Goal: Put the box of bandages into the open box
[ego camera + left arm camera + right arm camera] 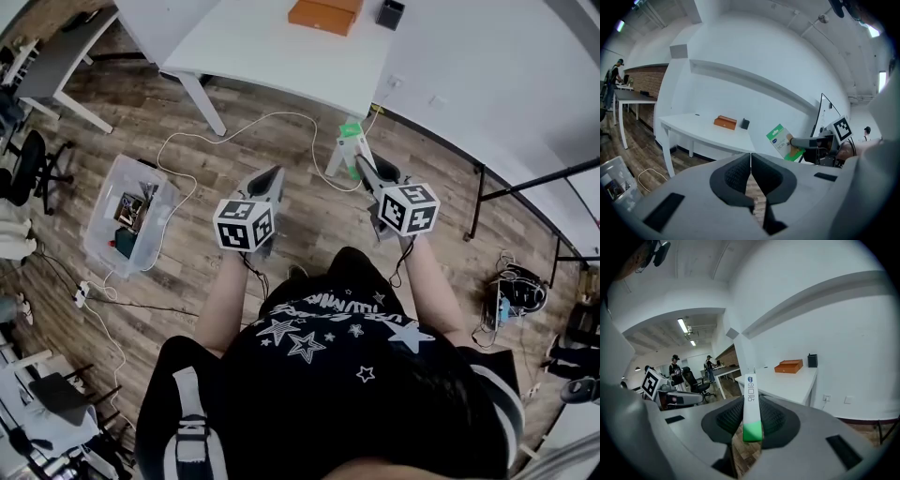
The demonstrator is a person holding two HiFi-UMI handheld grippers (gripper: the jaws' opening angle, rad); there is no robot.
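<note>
- Two grippers are held out in front of the person above the wooden floor [281, 122], short of the white tabletop [272, 47] at the far side.
- The small white-and-green cardboard box of bandages [751, 404] is in the right gripper [751, 401]. Its jaws are closed on the carton's two broad faces at the green end, and the white end sticks out beyond the tips towards the tabletop.
- The left gripper [750, 157] has its jaws together with nothing between them. It is to the left of the carton and clear of it.
- The flat orange box [323, 14] lies at the far edge of the tabletop, with a small black container [390, 13] just to its right. This orange box is probably the target, though none of the views shows plainly whether it is open.
- Handling, as a judgement: the carton looks light and thin-walled, so a gentle pinch should be enough, and a hard squeeze would dent it.
- Its printed faces are smooth, and a hold at one end lets it pivot. A hold nearer the middle of the broad faces would be steadier.
- A clear plastic bin [127, 216] sits on the floor at the left, well apart from both grippers.
</note>
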